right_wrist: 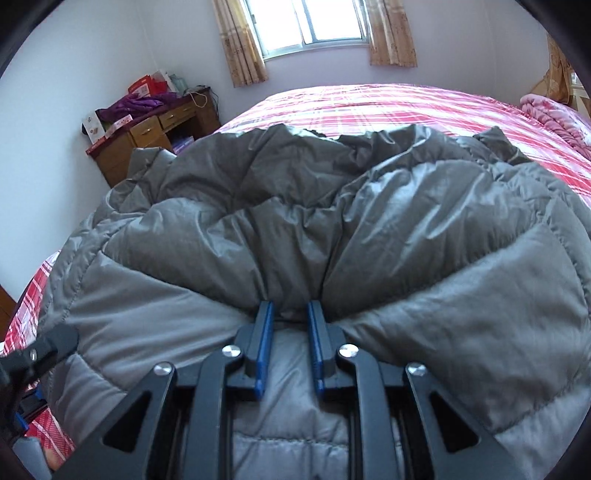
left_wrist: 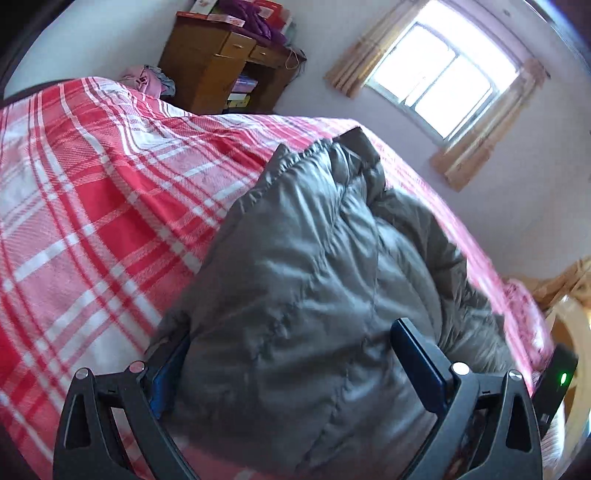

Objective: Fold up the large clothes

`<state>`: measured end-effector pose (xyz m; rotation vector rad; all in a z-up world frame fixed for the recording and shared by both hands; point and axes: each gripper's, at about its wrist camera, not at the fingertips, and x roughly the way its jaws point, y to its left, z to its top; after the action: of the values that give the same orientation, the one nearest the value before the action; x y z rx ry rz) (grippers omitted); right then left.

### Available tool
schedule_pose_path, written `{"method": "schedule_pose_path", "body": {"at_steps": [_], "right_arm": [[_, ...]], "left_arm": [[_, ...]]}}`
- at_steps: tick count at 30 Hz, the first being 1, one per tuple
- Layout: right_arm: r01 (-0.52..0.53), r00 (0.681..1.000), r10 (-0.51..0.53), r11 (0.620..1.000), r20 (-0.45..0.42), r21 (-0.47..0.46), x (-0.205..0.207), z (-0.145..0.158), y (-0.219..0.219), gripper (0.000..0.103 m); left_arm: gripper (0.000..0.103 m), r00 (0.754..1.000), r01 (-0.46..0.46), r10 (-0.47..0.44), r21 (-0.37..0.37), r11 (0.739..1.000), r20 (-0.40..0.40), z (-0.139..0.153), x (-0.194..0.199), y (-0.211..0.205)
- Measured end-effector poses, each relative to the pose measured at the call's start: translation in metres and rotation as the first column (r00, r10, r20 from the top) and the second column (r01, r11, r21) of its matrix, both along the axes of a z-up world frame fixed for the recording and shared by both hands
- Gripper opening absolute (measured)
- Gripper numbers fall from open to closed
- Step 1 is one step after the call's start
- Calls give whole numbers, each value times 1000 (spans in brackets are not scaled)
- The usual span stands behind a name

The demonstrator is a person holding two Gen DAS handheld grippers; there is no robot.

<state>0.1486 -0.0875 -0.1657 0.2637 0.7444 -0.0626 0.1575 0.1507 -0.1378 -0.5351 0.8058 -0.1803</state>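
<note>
Bedroom scene, with a bed (right_wrist: 388,107) under a red-and-white plaid cover carrying a grey padded jacket (right_wrist: 295,206) that lies bunched along its near edge. Nearest, the right gripper (right_wrist: 290,314) has its fingers (right_wrist: 263,332) clenched on a gathered fold of the jacket, while the left gripper (left_wrist: 288,343) stands spread wide, its fingers (left_wrist: 417,354) straddling the jacket's bulk without pinching it. Farther off, a wooden desk (right_wrist: 155,140) stands beyond the bed's far left corner, beneath a curtained window (right_wrist: 317,26).

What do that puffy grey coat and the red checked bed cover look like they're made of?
Puffy grey quilted coat: looks like thin synthetic shell, perhaps nylon, over soft filling; slight sheen, stitched puffed panels, fine crinkles. Red and white checked bed cover: looks like matte woven cloth, perhaps cotton; the checks seem woven in, no shine.
</note>
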Motion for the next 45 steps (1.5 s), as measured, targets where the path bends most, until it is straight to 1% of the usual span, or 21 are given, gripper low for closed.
{"method": "schedule_pose_path", "body": {"at_steps": [3, 5, 6, 7, 10, 16, 17, 19, 23, 25, 26, 27, 29, 30, 31, 34, 35, 37, 39, 42, 45], "right_arm": [[-1, 1000, 1, 1000, 2, 3, 2, -1, 0, 20], [-3, 1000, 3, 1000, 2, 10, 2, -2, 0, 20], [-4, 1000, 4, 1000, 3, 15, 1, -2, 0, 20], [-5, 1000, 5, 1000, 5, 30, 0, -3, -2, 20], [-13, 1000, 12, 996, 13, 89, -2, -5, -14, 20], [-13, 1000, 8, 977, 26, 215, -9, -9, -29, 19], [-14, 1000, 8, 972, 26, 235, -11, -10, -31, 19], [-21, 1000, 15, 961, 23, 277, -13, -11, -36, 19], [-61, 998, 62, 919, 9, 388, -17, -8, -53, 19], [-76, 997, 80, 893, 10, 445, -23, -3, -67, 19], [-87, 996, 84, 884, 26, 459, -32, 3, -76, 19], [-87, 996, 75, 889, 46, 449, -43, 10, -87, 19], [-65, 997, 43, 907, 64, 416, -68, 20, -111, 19], [-50, 997, 26, 912, 66, 407, -78, 22, -122, 19], [-23, 998, -3, 920, 67, 392, -94, 25, -140, 19], [55, 994, -86, 933, 72, 357, -136, 30, -181, 19], [92, 990, -123, 934, 68, 346, -149, 31, -193, 24], [160, 980, -189, 930, 58, 332, -171, 30, -217, 27], [212, 971, -237, 923, 39, 322, -186, 28, -234, 27], [262, 959, -283, 894, 5, 362, -195, 29, -257, 36], [259, 957, -291, 856, 2, 446, -185, 39, -269, 83]], "left_arm": [[100, 999, 48, -47, -73, 996, 25, -1, 9, -4], [99, 986, 149, -133, -166, 975, 100, 3, 12, -7], [93, 980, 178, -157, -174, 969, 125, 6, 13, -10], [75, 972, 206, -183, -158, 966, 146, 12, 14, -15], [49, 945, 276, -263, -44, 960, 196, 33, 12, -34], [31, 853, 420, -445, 149, 895, 274, 80, 3, -92], [30, 823, 452, -488, 184, 873, 292, 91, -3, -106], [30, 782, 489, -544, 242, 838, 305, 101, -10, -124], [30, 646, 557, -695, 427, 712, 315, 114, -40, -176], [30, 596, 578, -738, 468, 668, 316, 116, -51, -189], [30, 561, 606, -763, 469, 643, 321, 120, -57, -198], [30, 543, 617, -779, 480, 624, 314, 119, -60, -205], [30, 486, 638, -829, 536, 554, 278, 113, -72, -227], [30, 472, 645, -840, 545, 535, 267, 108, -74, -232], [30, 450, 668, -860, 547, 504, 242, 100, -78, -243], [30, 406, 718, -894, 538, 441, 191, 81, -86, -267], [30, 384, 734, -909, 544, 407, 162, 70, -91, -278], [30, 362, 737, -924, 569, 365, 124, 56, -103, -292], [30, 349, 741, -932, 582, 335, 93, 44, -111, -301], [30, 352, 754, -934, 572, 323, 63, 30, -119, -311], [30, 337, 735, -940, 611, 295, 50, 19, -130, -316]]}}
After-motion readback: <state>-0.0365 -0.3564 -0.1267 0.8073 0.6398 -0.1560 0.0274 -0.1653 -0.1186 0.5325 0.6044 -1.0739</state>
